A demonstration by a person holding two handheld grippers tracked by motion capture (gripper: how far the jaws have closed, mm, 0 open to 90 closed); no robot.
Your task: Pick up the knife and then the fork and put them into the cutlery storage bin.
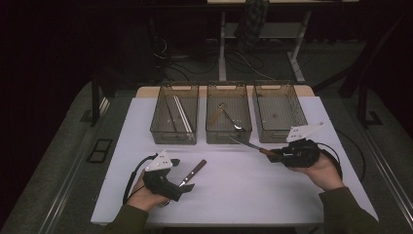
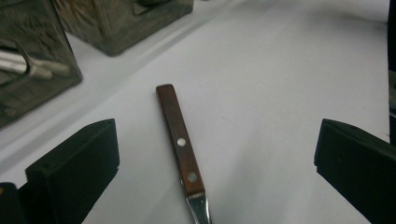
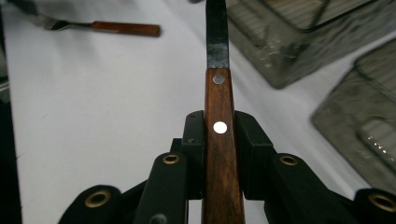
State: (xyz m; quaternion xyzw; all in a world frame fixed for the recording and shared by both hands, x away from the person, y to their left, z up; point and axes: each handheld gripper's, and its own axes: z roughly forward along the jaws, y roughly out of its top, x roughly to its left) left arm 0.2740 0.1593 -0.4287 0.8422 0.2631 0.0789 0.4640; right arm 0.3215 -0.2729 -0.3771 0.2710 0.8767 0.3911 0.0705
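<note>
A wooden-handled fork (image 1: pixel 195 169) lies flat on the white table (image 1: pixel 243 195). My left gripper (image 1: pixel 181 174) is open around the fork's metal end. In the left gripper view the fork's handle (image 2: pixel 180 140) runs away from me, midway between the wide-apart jaws of the left gripper (image 2: pixel 212 135), and neither pad touches it. My right gripper (image 1: pixel 275 155) is shut on the wooden handle of a knife (image 1: pixel 248 145), held above the table with the blade aimed at the bins. In the right gripper view the knife handle (image 3: pixel 218 93) is clamped between the pads of that gripper (image 3: pixel 219 123), and the fork (image 3: pixel 126 29) lies farther off.
Three clear plastic bins stand in a row at the table's far side. The left bin (image 1: pixel 174 134) holds pale sticks. A metal utensil and a wooden piece lie in the middle bin (image 1: pixel 229 136). The right bin (image 1: pixel 279 134) stands just beyond the knife tip.
</note>
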